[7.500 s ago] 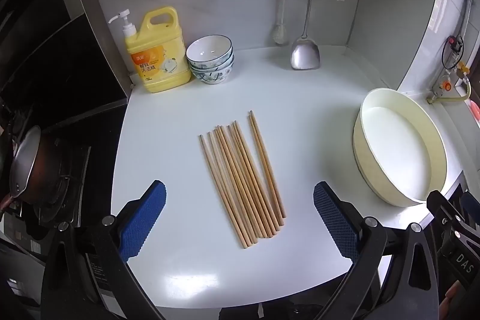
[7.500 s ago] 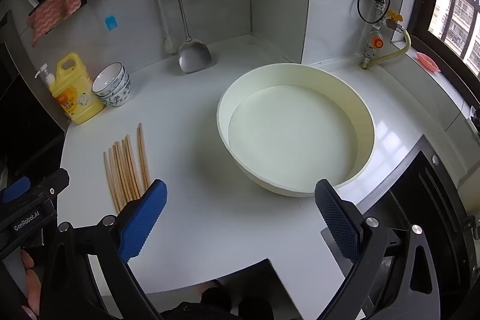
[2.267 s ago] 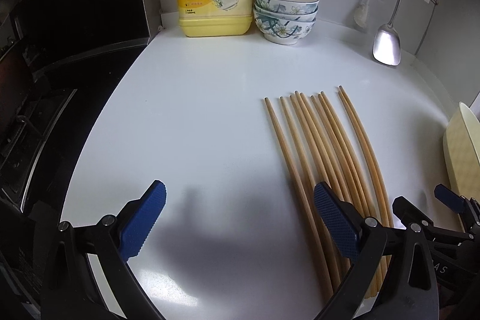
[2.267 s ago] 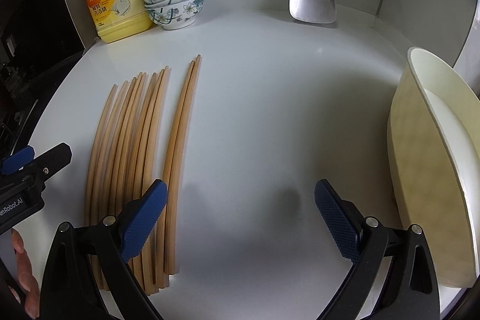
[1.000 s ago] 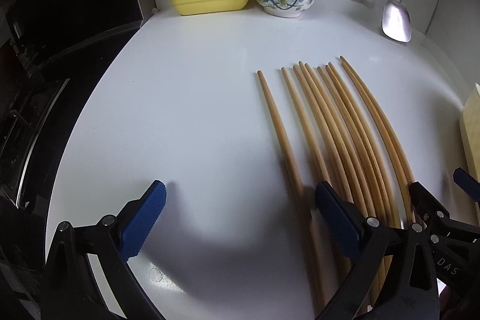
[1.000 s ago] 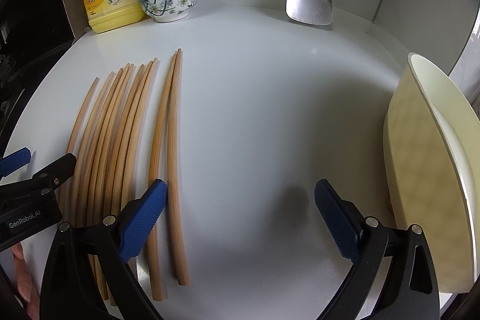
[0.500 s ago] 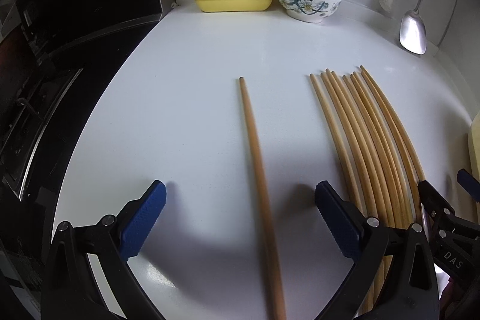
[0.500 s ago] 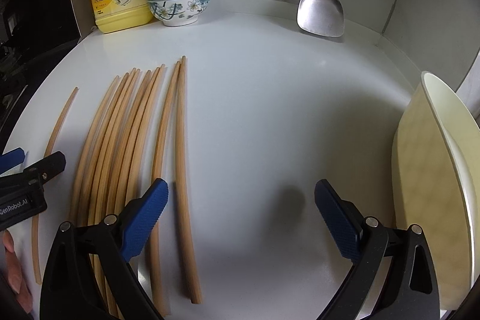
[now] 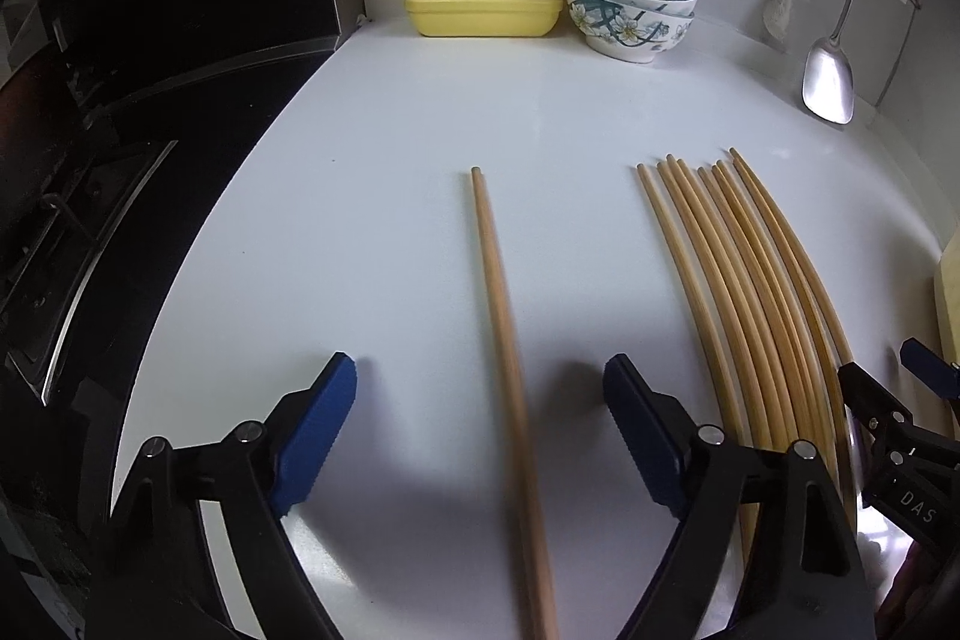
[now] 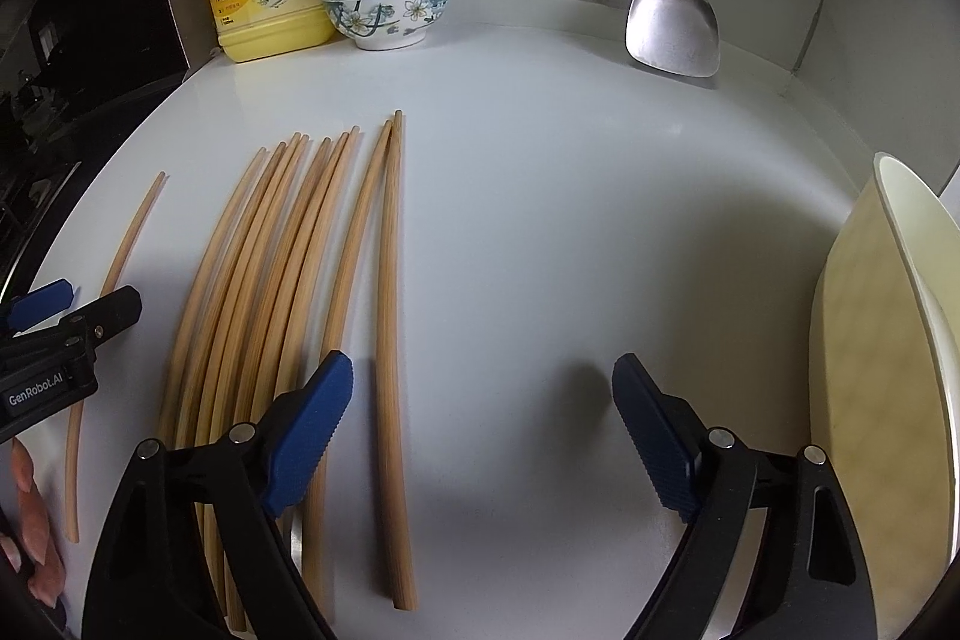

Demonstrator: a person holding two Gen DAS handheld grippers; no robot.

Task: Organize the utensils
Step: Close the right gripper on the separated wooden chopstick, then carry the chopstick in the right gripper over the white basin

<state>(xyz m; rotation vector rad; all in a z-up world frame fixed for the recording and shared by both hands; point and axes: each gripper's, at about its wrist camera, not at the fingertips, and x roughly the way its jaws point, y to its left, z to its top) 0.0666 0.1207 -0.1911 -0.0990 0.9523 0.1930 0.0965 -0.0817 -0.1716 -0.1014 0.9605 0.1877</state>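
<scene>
On the white countertop (image 9: 372, 172), the left gripper (image 9: 480, 424) is closing around one lone wooden chopstick (image 9: 501, 316), probably isolating it; the right gripper (image 10: 483, 427) is closing likewise on the bundle's outermost wooden chopstick (image 10: 389, 340), neither gripping yet.

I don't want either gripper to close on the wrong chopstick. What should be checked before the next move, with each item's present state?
1. Lone chopstick between left gripper fingers, jaws closing, pads not touching: ok.
2. Lone chopstick apart from the bundle: ok.
3. Rightmost chopstick between right gripper fingers, jaws closing: ok.
4. Rightmost chopstick's far tip clear of its neighbour: not ok.
5. Cream basin clear of the right gripper: ok.
</scene>
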